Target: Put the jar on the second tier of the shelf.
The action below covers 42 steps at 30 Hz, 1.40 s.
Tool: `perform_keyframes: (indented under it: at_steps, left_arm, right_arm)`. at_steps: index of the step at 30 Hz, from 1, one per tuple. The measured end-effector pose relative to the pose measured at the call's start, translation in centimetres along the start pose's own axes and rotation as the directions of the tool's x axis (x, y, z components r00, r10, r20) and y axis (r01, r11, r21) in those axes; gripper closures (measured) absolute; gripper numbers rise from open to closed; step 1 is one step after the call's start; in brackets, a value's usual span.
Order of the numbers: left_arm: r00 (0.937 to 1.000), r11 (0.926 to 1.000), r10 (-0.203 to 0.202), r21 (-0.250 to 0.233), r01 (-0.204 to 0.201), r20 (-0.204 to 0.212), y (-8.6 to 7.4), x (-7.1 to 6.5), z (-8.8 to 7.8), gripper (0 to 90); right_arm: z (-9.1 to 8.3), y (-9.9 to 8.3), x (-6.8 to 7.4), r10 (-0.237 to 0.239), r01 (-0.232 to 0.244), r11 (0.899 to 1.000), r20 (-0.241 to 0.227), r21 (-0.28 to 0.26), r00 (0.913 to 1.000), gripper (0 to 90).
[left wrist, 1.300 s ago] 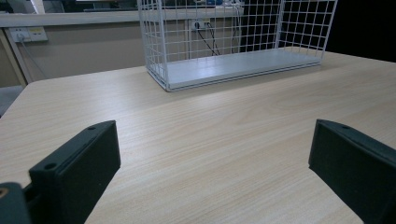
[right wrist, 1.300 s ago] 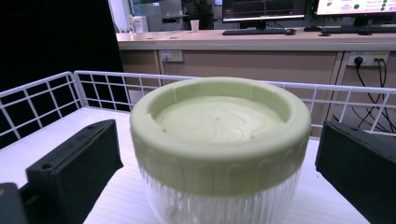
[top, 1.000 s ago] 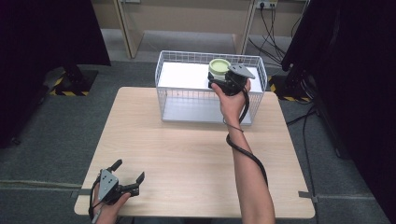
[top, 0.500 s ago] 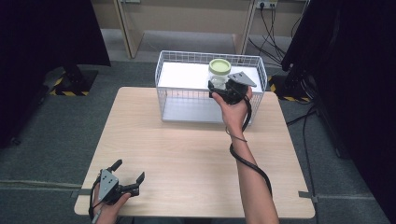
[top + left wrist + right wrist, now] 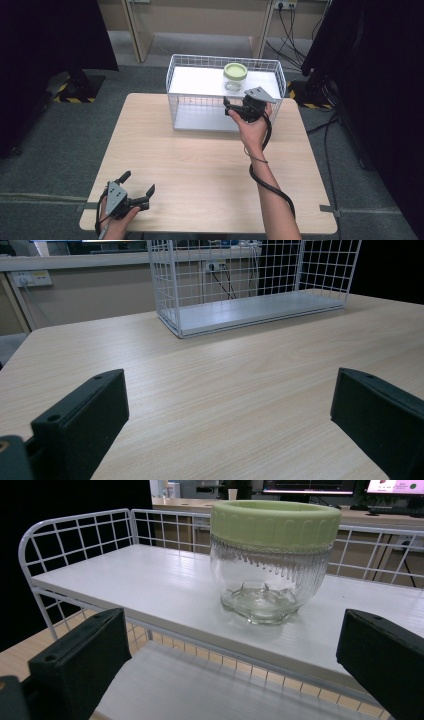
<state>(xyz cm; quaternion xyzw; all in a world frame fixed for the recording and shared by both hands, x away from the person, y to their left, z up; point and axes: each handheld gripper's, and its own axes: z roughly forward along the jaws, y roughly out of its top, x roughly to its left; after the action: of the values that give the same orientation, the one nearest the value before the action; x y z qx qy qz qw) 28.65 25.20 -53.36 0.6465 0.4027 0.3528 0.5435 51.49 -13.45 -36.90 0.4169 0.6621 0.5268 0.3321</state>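
Observation:
A clear glass jar with a pale green lid [image 5: 235,76] stands upright on the top shelf of a white wire rack [image 5: 172,92] at the far side of the table. My right gripper [image 5: 231,107] hovers just in front of the rack, open, a little short of the jar and touching nothing. In the right gripper view the jar [image 5: 272,560] sits beyond the spread jaws of that gripper [image 5: 232,645]. My left gripper [image 5: 138,183] rests open at the table's near left corner. In the left gripper view its jaws [image 5: 227,405] frame bare wood.
The rack [image 5: 170,300] has a lower white shelf [image 5: 205,120] under the top one. The wooden table [image 5: 200,165] lies between the rack and my left hand. A black cable [image 5: 272,187] trails along the right forearm. Dark screens stand on both sides.
My right gripper has drawn back from the jar toward the near side and dropped lower. The jar stays on the top shelf. The left gripper has not moved.

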Motion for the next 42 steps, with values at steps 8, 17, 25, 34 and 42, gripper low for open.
perform_keyframes:
  at_steps: [8, 17, 25, 34, 42]
  left_arm:
    - [1.0, 1.0, 0.002, 0.0, -0.002, -0.002, 0.0, 0.0, 0.0, 1.7]
    - [1.0, 1.0, 0.001, 0.001, -0.001, -0.004, 0.0, 0.0, 0.0, 1.7]
    - [1.0, 1.0, 0.003, -0.001, -0.003, -0.004, 0.0, -0.1, 0.0, 1.7]
    - [1.0, 1.0, 0.005, -0.001, -0.005, -0.005, 0.0, -0.1, 0.0, 1.7]
    - [1.0, 1.0, 0.006, -0.002, -0.006, -0.007, 0.0, -0.1, 0.0, 1.7]
  right_arm:
    - [-1.0, -0.9, 0.4, -0.013, 0.013, 1.0, -0.022, 0.015, 0.9997, 0.7]
    - [-2.2, -2.6, 0.8, -0.037, 0.039, 0.998, -0.048, 0.043, 0.9982, 0.8]
    - [-3.0, -4.1, 1.0, -0.051, 0.054, 0.997, -0.058, 0.06, 0.997, 0.8]
    - [-4.2, -5.5, 0.7, -0.054, 0.059, 0.995, -0.063, 0.084, 0.9966, 0.9]
    - [-5.7, -6.7, 0.7, -0.048, 0.054, 0.995, -0.073, 0.088, 0.9962, 0.9]
